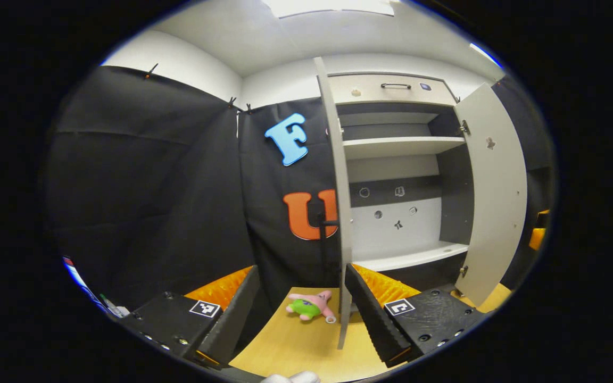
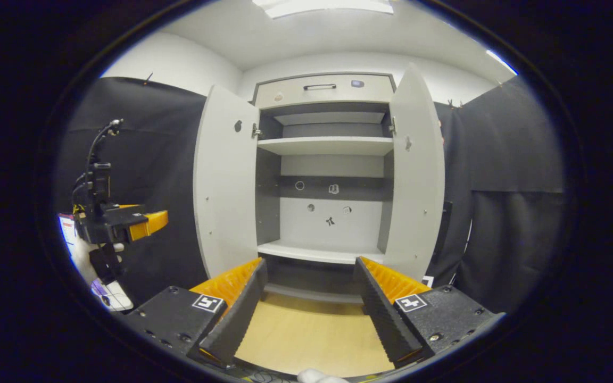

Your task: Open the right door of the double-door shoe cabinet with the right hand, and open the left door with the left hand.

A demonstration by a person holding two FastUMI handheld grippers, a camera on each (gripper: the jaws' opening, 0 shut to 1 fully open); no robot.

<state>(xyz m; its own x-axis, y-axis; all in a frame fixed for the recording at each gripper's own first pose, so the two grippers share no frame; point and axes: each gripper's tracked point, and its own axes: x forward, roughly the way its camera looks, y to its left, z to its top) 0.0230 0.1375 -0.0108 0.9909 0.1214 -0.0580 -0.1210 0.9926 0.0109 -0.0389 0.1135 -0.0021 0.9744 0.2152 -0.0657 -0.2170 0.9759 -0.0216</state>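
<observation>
Since both stiff, light-swinging panels, left door (image 2: 225, 181) and right door (image 2: 417, 175), stand open on their hinges, both the left gripper (image 1: 302, 308) and right gripper (image 2: 312, 308) hang with fingers apart, best hooking each door's free edge.

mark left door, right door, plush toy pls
left door (image 2: 225, 181), right gripper view, inner face.
right door (image 2: 415, 175), right gripper view, inner face.
plush toy (image 1: 309, 306), left gripper view, its body.

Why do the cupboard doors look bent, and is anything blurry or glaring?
Fisheye lens: in the right gripper view the left door and right door bow outward; in the left gripper view the right door curves too. Both views are sharp. The ceiling light glares white, and the cabinet is evenly lit.
</observation>
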